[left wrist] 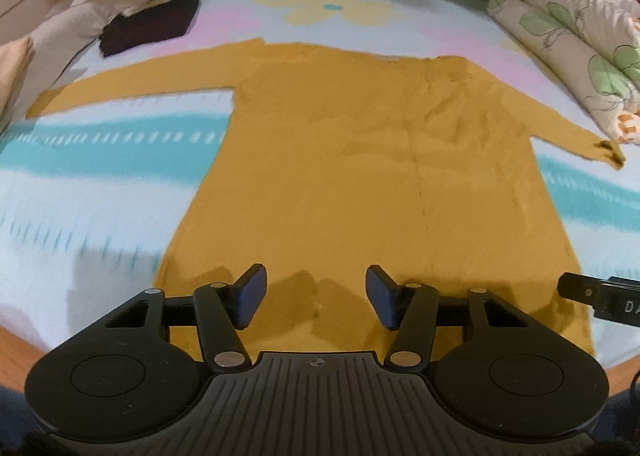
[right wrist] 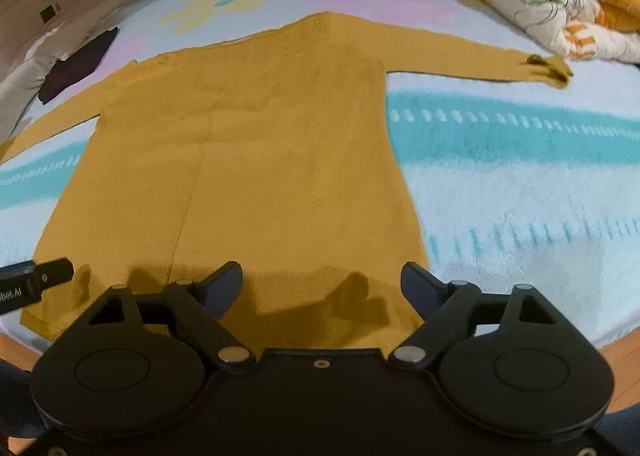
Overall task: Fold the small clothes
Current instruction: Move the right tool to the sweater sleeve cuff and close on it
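A mustard-yellow long-sleeved knit top (left wrist: 340, 160) lies flat on the bed, sleeves spread left and right, hem toward me; it also shows in the right wrist view (right wrist: 248, 160). My left gripper (left wrist: 316, 296) is open and empty, hovering over the hem's left part. My right gripper (right wrist: 322, 288) is open and empty over the hem's right part. A finger of the right gripper shows at the right edge of the left wrist view (left wrist: 576, 288). A finger of the left gripper shows at the left edge of the right wrist view (right wrist: 52, 270).
The bed has a pale blue blanket (left wrist: 100, 184) with teal stripes. A folded dark garment (left wrist: 152, 24) lies at the far left. A rolled floral quilt (left wrist: 568, 48) lies at the far right, near the right cuff. Wooden bed edge (right wrist: 624, 352) is near me.
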Demonstrator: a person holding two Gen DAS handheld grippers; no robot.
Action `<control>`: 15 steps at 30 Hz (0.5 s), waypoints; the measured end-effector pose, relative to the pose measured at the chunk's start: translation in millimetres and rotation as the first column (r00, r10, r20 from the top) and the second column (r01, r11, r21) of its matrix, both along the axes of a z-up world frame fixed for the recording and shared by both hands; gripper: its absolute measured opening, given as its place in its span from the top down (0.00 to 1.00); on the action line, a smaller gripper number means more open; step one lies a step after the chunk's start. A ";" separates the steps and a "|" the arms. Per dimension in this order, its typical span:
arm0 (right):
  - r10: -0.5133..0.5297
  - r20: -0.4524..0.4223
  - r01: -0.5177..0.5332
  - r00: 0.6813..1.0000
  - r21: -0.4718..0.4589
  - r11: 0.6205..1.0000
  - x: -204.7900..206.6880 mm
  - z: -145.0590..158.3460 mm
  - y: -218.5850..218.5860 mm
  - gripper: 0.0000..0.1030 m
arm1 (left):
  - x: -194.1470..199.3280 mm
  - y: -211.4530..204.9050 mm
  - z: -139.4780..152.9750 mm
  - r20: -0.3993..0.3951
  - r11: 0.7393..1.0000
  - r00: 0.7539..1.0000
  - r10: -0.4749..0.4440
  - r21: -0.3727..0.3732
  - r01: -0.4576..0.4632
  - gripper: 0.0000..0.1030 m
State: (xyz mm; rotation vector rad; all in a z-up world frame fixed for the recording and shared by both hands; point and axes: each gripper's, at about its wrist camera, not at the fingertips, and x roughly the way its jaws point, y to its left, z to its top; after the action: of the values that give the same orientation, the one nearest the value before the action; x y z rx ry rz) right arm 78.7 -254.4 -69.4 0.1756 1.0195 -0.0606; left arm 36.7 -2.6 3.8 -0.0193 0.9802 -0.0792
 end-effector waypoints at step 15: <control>-0.230 0.120 0.245 0.966 -0.128 0.961 108.3 37.4 -131.3 0.21 | 101.9 -56.8 42.5 0.107 0.993 0.988 -0.113 0.026 0.111 0.48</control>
State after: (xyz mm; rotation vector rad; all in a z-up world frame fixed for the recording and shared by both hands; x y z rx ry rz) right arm 187.0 -385.8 -32.0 0.1686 0.8821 -0.3392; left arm 138.6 -59.4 46.4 0.0577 0.8735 -0.1723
